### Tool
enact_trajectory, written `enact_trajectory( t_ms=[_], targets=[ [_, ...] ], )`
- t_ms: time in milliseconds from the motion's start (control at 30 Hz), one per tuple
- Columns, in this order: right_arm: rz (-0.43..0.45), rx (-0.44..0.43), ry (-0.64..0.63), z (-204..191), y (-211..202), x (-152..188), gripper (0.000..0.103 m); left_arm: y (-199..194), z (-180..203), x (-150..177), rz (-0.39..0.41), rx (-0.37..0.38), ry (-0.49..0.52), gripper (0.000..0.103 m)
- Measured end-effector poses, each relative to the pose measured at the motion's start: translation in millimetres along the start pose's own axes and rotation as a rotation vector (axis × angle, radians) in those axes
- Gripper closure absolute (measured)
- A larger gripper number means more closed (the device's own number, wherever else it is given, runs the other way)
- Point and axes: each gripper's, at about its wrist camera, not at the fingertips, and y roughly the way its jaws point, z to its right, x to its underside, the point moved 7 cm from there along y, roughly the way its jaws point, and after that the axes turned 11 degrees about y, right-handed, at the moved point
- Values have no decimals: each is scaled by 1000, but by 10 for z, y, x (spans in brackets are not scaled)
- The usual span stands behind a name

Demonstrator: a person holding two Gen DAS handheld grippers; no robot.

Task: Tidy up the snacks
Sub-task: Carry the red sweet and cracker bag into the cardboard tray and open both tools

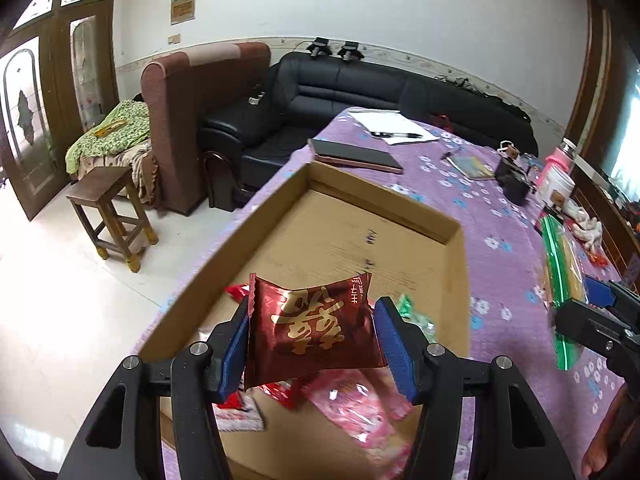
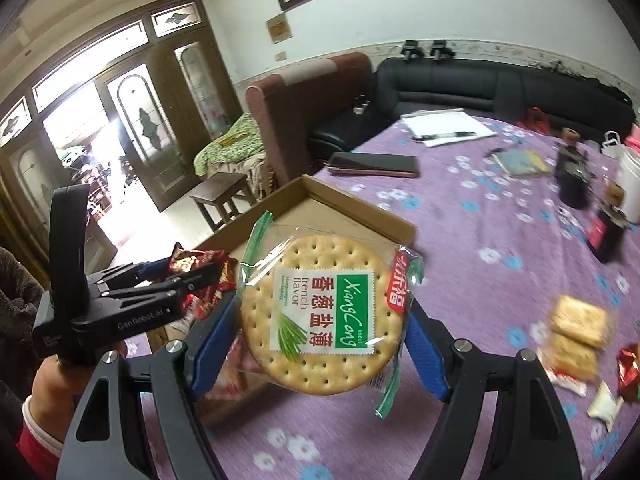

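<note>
My left gripper (image 1: 316,338) is shut on a dark red snack packet (image 1: 312,332) with gold characters, held above the near end of an open cardboard box (image 1: 456,280). Red, pink and green wrapped snacks (image 1: 356,404) lie on the box floor under it. My right gripper (image 2: 324,322) is shut on a round cracker pack (image 2: 324,316) in clear wrap with a green and white label, held over the purple cloth just right of the box (image 2: 360,210). The left gripper (image 2: 200,274) with its red packet (image 2: 196,260) shows at the left of the right wrist view.
On the purple flowered tablecloth (image 2: 500,240) lie square cracker packs (image 2: 576,332) and small wrapped sweets (image 2: 608,400) at the right. A dark phone (image 2: 372,165), papers with a pen (image 2: 448,128), a booklet, dark bottles and a white jar stand farther back. A wooden stool (image 1: 108,216) is beside the table.
</note>
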Motion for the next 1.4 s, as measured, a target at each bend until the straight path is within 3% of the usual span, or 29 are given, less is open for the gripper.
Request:
enact_trajectory(
  t_ms=[233, 700, 1033, 1200, 1300, 1400],
  targets=[
    [-25, -37, 7, -95, 383, -161, 24, 132, -184, -104, -23, -16, -31, 39],
    [-113, 9, -17, -20, 1094, -279, 24, 682, -258, -412, -110, -78, -37, 39],
    [-141, 23, -23, 68, 1261, -225, 22, 917, -277, -405, -164, -97, -45, 38],
    [-133, 33, -5, 112, 1208, -244, 18, 914, -242, -418, -167, -71, -46, 21],
    [-114, 35, 19, 169, 1072, -273, 18, 822, -233, -448, -145, -103, -35, 10],
    [-83, 39, 30, 234, 869, -294, 17, 721, -226, -466, -120, -114, -38, 8]
  ],
)
